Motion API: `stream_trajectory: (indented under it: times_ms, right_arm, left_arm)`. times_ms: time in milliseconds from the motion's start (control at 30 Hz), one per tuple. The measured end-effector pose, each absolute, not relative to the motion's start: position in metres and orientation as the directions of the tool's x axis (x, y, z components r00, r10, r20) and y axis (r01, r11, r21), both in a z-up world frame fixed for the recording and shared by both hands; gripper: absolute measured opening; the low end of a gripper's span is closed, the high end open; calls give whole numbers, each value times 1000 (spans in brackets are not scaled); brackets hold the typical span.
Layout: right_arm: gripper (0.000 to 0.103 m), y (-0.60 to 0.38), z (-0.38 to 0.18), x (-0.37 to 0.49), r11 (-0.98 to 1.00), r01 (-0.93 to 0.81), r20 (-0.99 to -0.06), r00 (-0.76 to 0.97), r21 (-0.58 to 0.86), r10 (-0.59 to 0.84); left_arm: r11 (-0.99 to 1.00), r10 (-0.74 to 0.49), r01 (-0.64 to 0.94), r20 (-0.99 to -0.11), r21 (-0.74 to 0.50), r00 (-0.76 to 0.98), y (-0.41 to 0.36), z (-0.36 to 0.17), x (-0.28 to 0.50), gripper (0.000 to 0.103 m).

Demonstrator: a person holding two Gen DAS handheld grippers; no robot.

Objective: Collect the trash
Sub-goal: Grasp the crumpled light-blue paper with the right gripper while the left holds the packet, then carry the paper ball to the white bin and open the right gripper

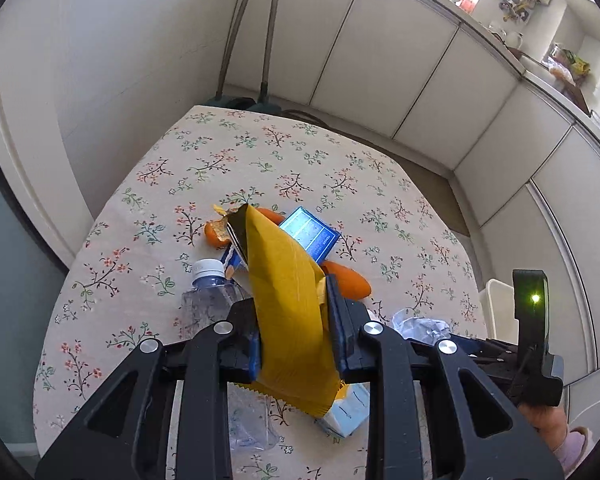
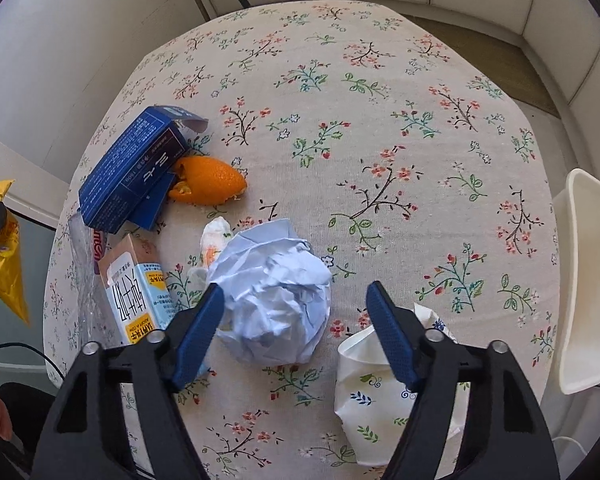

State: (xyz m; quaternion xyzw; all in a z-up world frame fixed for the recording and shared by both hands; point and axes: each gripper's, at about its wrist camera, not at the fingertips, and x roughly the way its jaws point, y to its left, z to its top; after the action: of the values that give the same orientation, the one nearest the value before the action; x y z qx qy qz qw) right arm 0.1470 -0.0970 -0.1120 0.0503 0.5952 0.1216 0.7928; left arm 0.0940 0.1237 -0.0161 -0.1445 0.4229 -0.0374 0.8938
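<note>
The left hand-held gripper [image 1: 296,336] is raised above the bench [image 1: 112,280], its blue pads clamped on a yellow wrapper [image 1: 288,292] that stands up between them, torn end pointing far. The right hand-held gripper [image 2: 296,320] tilts down over the bench with its jaws spread wide, empty, a crumpled paper ball [image 2: 274,292] lying between its fingertips, just beside the left pad. Near right of the ball lies a crushed paper cup [image 2: 370,396] with leaf print, partly under the right finger. To the left lie a milk carton [image 2: 138,288] and a clear plastic bottle [image 1: 210,300]; farther off, a blue box [image 2: 130,168] rests against orange peel [image 2: 210,180]. A floral cloth covers the bench. White cabinet doors [image 1: 380,64] line the far wall, and a white chair [image 2: 584,280] stands at the right.
</note>
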Motion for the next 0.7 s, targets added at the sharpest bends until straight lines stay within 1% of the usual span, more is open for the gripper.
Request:
stream_trajectory:
  times_ms: [33, 67, 133, 200, 367, 700]
  right_arm:
    - [52, -98, -113, 146, 964, -135, -932, 255, 230, 258]
    - [49, -98, -113, 146, 961, -136, -929, 254, 242, 270]
    - [28, -99, -110, 144, 960, -144, -926, 263, 241, 272]
    - [21, -101, -107, 141, 959, -149, -922, 274, 241, 274]
    - [20, -106, -103, 137, 963, -156, -917, 303, 222, 260]
    - [20, -135, -70, 129, 960, -125, -873, 400, 250, 279]
  left_arm:
    - [955, -191, -54, -747, -290, 637, 122, -17, 94, 26]
    - [955, -193, -54, -748, -292, 635, 121, -18, 93, 26]
    - [954, -197, -53, -752, -295, 629, 119, -19, 92, 26]
    - [953, -201, -52, -755, -298, 625, 118, -21, 93, 26]
    - [955, -204, -47, -763, -293, 614, 113, -25, 95, 26]
    - [958, -207, -26, -755, -285, 622, 98, -22, 92, 26]
